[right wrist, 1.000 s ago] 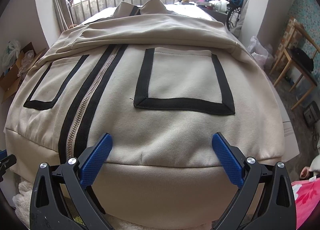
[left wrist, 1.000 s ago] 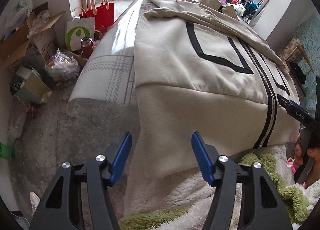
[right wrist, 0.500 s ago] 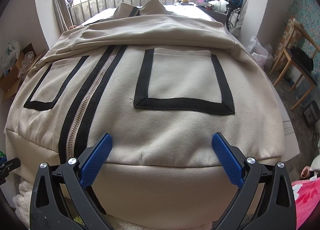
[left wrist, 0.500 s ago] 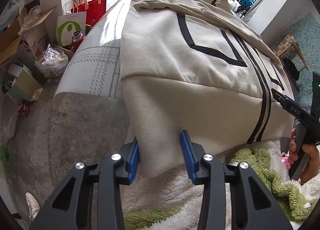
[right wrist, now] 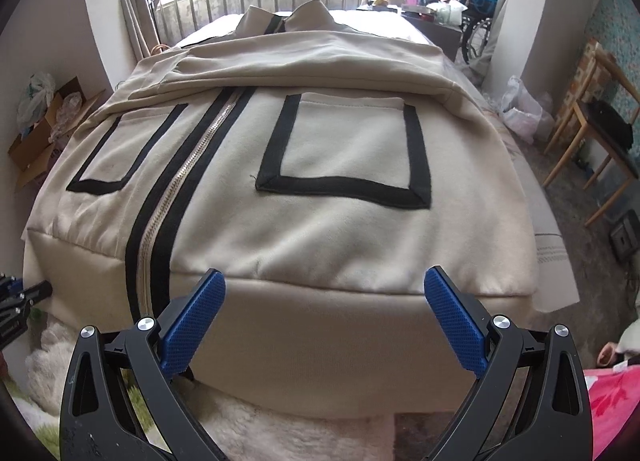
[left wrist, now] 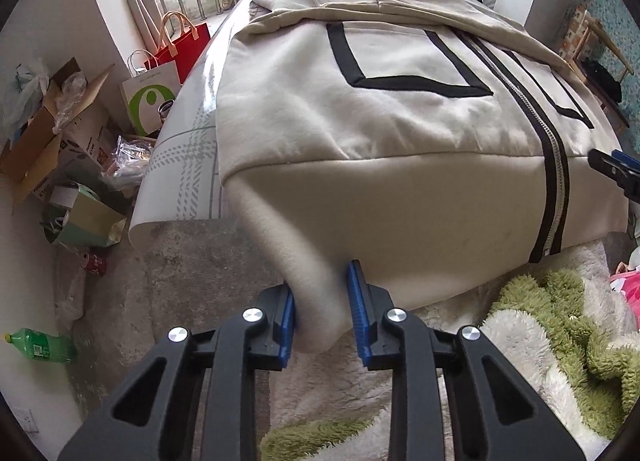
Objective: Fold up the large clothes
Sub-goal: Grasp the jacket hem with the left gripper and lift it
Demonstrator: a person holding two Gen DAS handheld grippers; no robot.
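I see a cream zip-up jacket (left wrist: 400, 109) lying front-up across the bed (left wrist: 188, 149), sleeves folded over its chest, black-trimmed pockets flanking the closed zipper (right wrist: 188, 165), its plain hem band draped over the bed's near edge, collar toward the far railing

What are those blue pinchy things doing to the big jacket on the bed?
A person is starting to fold the cream jacket spread on the bed. The left gripper has its jaws closing around the jacket's bottom corner, which is between them. The right gripper hangs over the hem with jaws wide open, holding nothing yet.
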